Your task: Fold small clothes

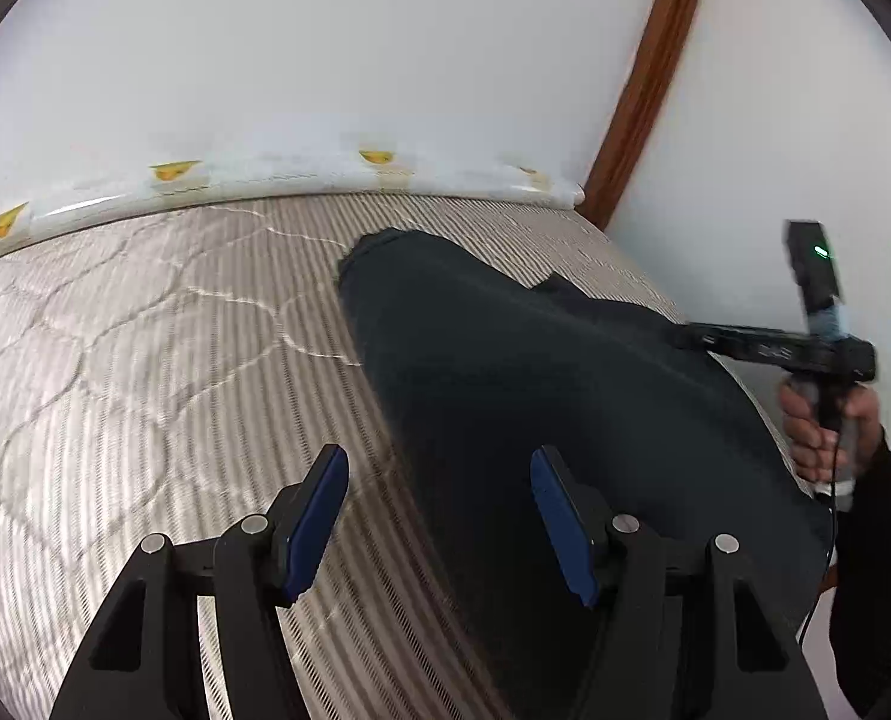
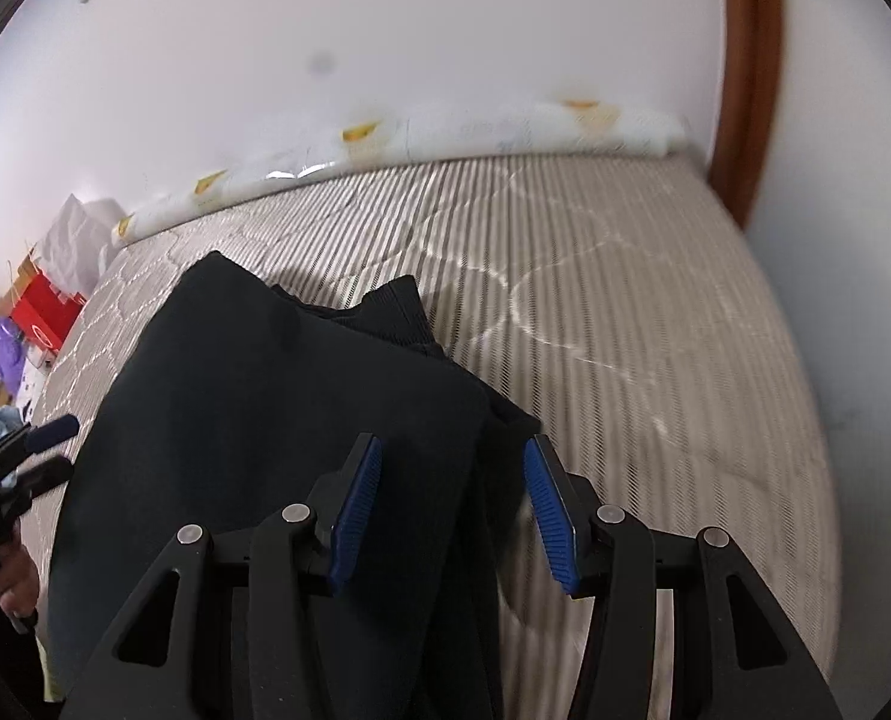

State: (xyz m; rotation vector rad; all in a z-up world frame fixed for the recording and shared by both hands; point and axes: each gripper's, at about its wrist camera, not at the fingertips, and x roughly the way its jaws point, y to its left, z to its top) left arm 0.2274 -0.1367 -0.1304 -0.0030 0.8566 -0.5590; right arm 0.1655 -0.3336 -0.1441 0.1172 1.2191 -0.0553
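A dark garment (image 2: 277,396) lies partly folded on the striped quilted mattress (image 2: 625,312), filling the lower left and centre of the right wrist view, with a ribbed cuff or hem (image 2: 400,312) poking out along its upper edge. The right gripper (image 2: 451,510) hangs over the cloth's right edge, jaws apart with nothing pinched between them. In the left wrist view the left gripper (image 1: 439,522) hovers above the garment's left border at lower centre, jaws also apart and empty; the person's hand (image 1: 823,426) shows at the right edge.

The risks, as I judge them: closing on the top layer alone would peel the fold open, and the loose ribbed piece may drag out crooked. Both views are blurred, so an edge could easily be missed. A rolled plastic-wrapped pad (image 1: 277,192) lines the wall, clear of the work.
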